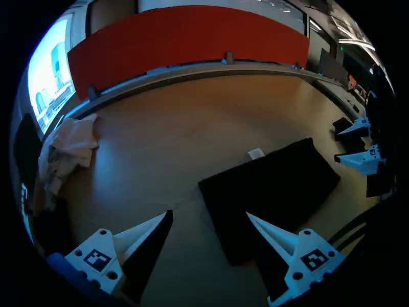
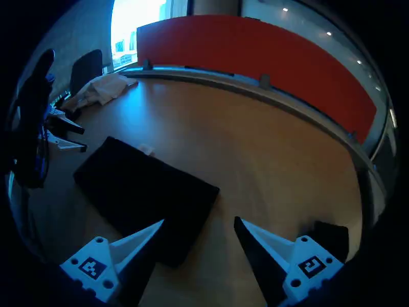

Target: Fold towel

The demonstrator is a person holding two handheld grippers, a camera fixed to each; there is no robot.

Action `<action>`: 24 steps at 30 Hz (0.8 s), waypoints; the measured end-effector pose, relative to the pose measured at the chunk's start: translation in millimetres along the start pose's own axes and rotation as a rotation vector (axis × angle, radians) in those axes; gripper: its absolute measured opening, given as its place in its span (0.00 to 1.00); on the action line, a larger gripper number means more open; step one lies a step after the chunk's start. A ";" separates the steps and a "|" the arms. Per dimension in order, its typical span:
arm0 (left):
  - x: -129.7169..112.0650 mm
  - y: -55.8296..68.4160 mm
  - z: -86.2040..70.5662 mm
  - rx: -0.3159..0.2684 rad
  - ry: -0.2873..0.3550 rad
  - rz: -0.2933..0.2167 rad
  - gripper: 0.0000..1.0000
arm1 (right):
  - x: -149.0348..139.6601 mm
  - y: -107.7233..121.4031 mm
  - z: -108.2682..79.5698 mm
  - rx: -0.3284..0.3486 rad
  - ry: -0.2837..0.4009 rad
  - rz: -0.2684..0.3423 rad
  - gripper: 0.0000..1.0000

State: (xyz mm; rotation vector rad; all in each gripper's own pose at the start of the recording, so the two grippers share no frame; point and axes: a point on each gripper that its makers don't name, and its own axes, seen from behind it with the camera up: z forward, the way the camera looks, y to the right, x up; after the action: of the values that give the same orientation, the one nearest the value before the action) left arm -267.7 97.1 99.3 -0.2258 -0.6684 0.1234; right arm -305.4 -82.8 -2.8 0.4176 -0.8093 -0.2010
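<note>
Left gripper (image 1: 208,213) wide open, empty, right gripper (image 2: 199,220) same, near black towel (image 1: 276,184)

Left claw (image 1: 208,213), right claw (image 2: 199,220) — both agape.

So the room looks like an open office. The tabletop (image 1: 168,133) is a big curved slab of light brown wood with a pretty glossy finish. Along its far edge runs a grey strip (image 1: 204,69), and a red divider panel (image 1: 189,36) stands on it, held by small dark brackets (image 1: 229,56). A bright window (image 1: 51,77) sits off to one end, blown out and bluish, and it's throwing a cool sheen across the wood. In the right gripper view a dark office chair (image 2: 84,69) is parked at the tabletop's window end. Long ceiling lights (image 1: 355,43) glow at the far side, and the rest of the room is fairly dim.
</note>
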 end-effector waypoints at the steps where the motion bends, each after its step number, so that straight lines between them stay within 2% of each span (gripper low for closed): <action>1: -2.1 0.2 -2.2 0.002 0.000 -0.001 0.95 | -1.9 -0.9 -1.8 0.000 0.000 0.002 0.96; 8: -16.6 1.3 -18.4 0.020 -0.001 -0.022 0.95 | -12.3 -6.6 -16.0 0.003 0.005 0.020 0.96; 14: -24.8 1.1 -26.1 0.028 -0.001 -0.035 0.95 | -18.0 -8.4 -21.0 0.011 0.004 0.023 0.96; 24: -34.9 -6.7 -39.8 0.062 0.009 -0.058 0.95 | -17.6 -14.2 -18.8 0.054 0.002 -0.035 0.96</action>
State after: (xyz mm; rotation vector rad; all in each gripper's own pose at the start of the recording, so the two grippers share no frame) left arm -269.7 77.4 49.8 -0.1470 -0.6609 0.0871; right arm -303.8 -84.5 -32.1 0.4830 -0.8077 -0.2114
